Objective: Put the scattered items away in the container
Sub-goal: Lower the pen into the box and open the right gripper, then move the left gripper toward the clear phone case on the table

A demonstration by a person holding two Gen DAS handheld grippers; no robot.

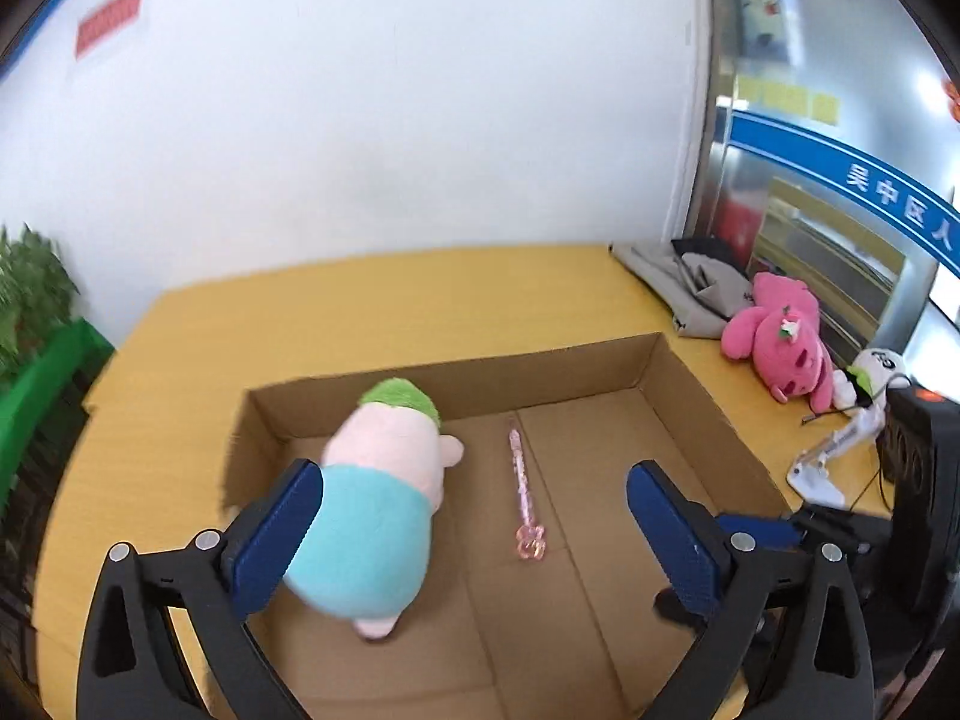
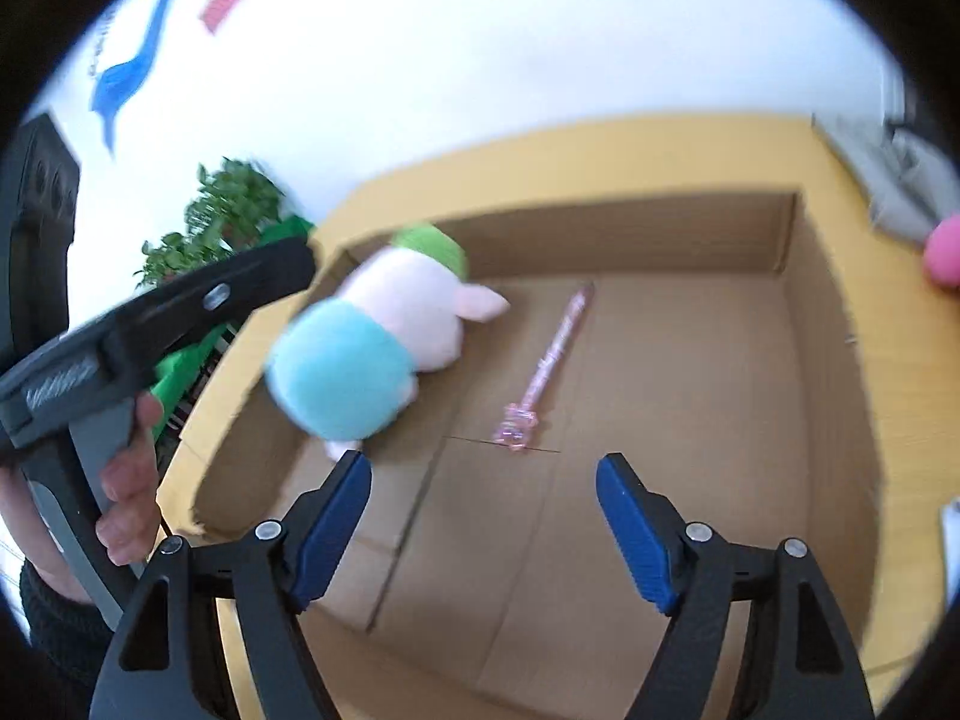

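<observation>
Motion blur smears the pink, teal and green plush toy (image 1: 384,498) inside the shallow brown cardboard box (image 1: 540,369), beside a pink plastic wand (image 1: 523,489); both hand-held grippers, left (image 1: 474,531) and right (image 2: 483,531), gape apart, holding nothing, over bare box floor.

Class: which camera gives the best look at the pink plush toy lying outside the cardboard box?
The left wrist view: the pink plush toy shows whole, beside the cardboard box. The right wrist view catches only a pink sliver at its edge.

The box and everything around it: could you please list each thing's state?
Box: open-topped, on the table.
Doll: blurred, in or over the box.
Wand: flat inside.
Pink plush: outside, on the table.
Left gripper: open.
Right gripper: open.
</observation>
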